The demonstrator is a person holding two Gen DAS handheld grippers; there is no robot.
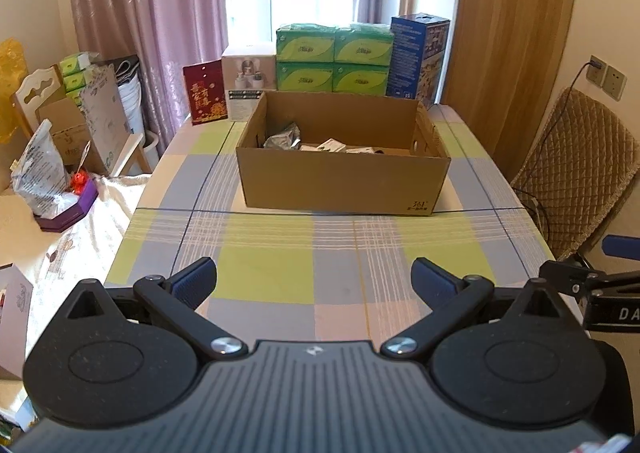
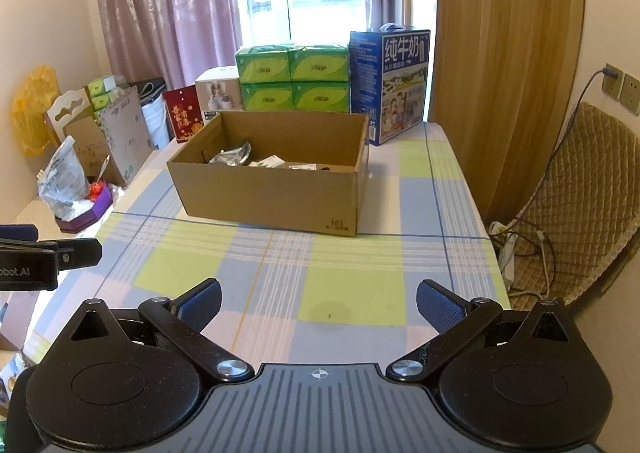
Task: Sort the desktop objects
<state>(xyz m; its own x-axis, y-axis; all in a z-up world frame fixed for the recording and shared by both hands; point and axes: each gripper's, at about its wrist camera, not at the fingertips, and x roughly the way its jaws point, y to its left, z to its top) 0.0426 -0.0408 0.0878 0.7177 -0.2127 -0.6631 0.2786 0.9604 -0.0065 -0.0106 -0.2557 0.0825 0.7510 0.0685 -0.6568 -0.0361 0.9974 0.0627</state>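
An open cardboard box [image 1: 344,183] [image 2: 272,197] stands in the middle of the plaid tablecloth [image 1: 264,265] [image 2: 348,293]. Inside it lie a crumpled silver foil bag [image 1: 284,139] [image 2: 232,155] and several small white packets [image 1: 332,145] [image 2: 272,162]. My left gripper [image 1: 314,277] hovers open over the near part of the table, well short of the box, with nothing between its fingers. My right gripper [image 2: 318,299] is likewise open and empty, to the right of the left one. Part of the right gripper's body [image 1: 592,285] shows at the left wrist view's right edge.
Behind the box stand green tissue packs [image 1: 334,57] [image 2: 292,77], a blue milk carton [image 1: 418,53] [image 2: 394,85], a white product box [image 1: 248,81] and a red card [image 1: 205,95]. A quilted chair [image 1: 576,169] [image 2: 576,197] sits right; bags and cartons [image 1: 80,125] crowd the left.
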